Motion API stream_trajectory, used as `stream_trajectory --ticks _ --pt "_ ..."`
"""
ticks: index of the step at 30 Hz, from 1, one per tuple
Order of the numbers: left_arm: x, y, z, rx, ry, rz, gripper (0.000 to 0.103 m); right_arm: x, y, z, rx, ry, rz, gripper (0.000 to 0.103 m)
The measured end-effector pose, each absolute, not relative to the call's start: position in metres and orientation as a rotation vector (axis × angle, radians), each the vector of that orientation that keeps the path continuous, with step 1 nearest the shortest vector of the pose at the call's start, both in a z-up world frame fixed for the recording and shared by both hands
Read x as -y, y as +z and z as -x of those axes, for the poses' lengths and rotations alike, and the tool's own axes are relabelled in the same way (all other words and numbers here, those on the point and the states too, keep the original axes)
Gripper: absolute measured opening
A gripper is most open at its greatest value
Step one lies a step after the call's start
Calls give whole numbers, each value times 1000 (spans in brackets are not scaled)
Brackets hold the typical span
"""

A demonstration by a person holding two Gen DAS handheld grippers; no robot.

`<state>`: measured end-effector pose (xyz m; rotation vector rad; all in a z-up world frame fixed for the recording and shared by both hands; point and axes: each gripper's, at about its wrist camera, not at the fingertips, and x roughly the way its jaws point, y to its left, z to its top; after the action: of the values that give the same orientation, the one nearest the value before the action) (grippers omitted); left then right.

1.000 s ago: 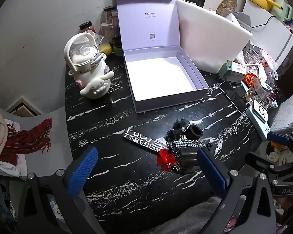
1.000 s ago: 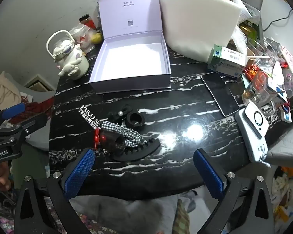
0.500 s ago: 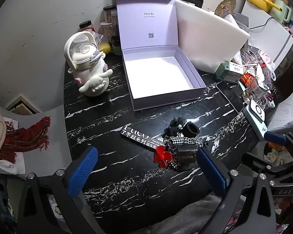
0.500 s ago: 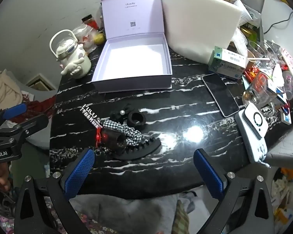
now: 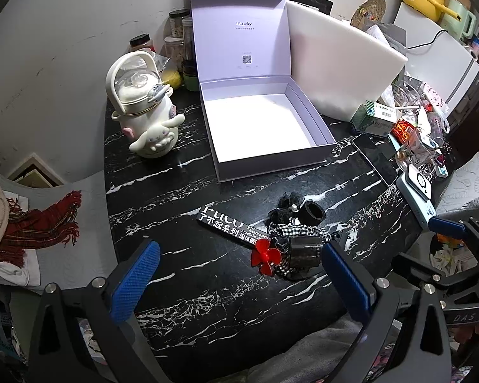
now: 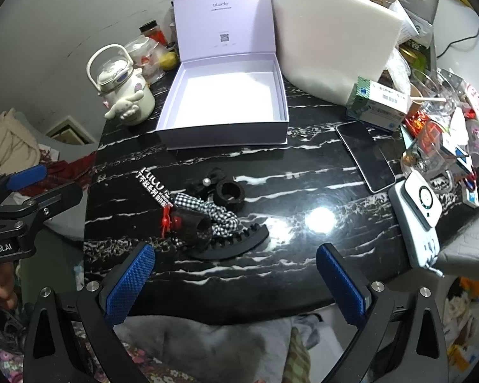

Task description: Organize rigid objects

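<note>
Black marble table (image 6: 303, 172) bearing a pile of hair accessories (image 6: 207, 210) just ahead of the right gripper (image 6: 236, 271), toward its left finger; lavender box (image 6: 226, 95) open beyond; left gripper (image 5: 239, 274) and right gripper both spread, empty.

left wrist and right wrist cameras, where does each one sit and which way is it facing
Left wrist: on the left claw, jaws open, looking forward and down over the black marble table to the open lilac gift box; the right claw shows at its right edge.
Right wrist: on the right claw, jaws open, facing the same table from further right; the left claw and a fingertip show at its left edge.
Shared: the box, the white cartoon-dog kettle and the pile of black hair accessories.
</note>
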<state>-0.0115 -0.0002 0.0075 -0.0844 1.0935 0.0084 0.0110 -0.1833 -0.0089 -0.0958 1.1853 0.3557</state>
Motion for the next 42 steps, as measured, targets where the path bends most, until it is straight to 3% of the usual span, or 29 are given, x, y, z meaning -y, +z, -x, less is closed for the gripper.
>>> stream_trajectory --ticks 42 --pt "2 3 12 -1111 -13 80 103 179 -11 -10 -1201 372 111 103"
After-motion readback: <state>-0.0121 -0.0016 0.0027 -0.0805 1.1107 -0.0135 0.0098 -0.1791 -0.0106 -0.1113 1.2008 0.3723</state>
